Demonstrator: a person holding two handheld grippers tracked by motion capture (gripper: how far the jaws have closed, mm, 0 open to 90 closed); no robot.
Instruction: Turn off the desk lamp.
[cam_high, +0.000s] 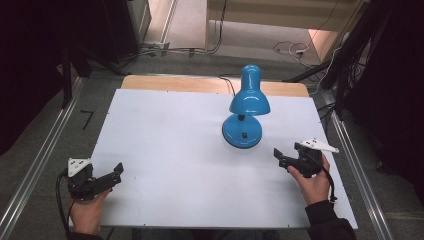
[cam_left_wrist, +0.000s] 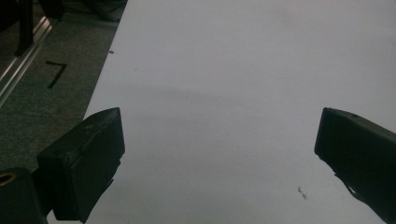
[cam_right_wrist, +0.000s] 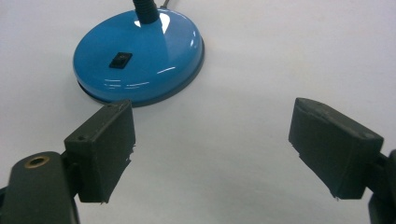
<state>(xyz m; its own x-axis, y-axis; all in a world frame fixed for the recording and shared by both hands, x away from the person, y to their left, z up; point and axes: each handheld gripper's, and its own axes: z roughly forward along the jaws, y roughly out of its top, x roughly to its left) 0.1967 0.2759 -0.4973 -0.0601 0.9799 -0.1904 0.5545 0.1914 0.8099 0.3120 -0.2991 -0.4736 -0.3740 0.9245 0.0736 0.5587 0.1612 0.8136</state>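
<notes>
Lamp (cam_right_wrist: 140, 56) shade beyond top edge

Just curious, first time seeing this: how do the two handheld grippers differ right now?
The right gripper sits close to the blue lamp, pointing at its base; the left gripper is far from it, over bare white table. The right is held farther up the table than the left. Both are black, open and empty.

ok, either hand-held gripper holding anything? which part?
Nothing held. Left hand-held gripper and right hand-held gripper are both open over the table, the right one short of the lamp base.
</notes>
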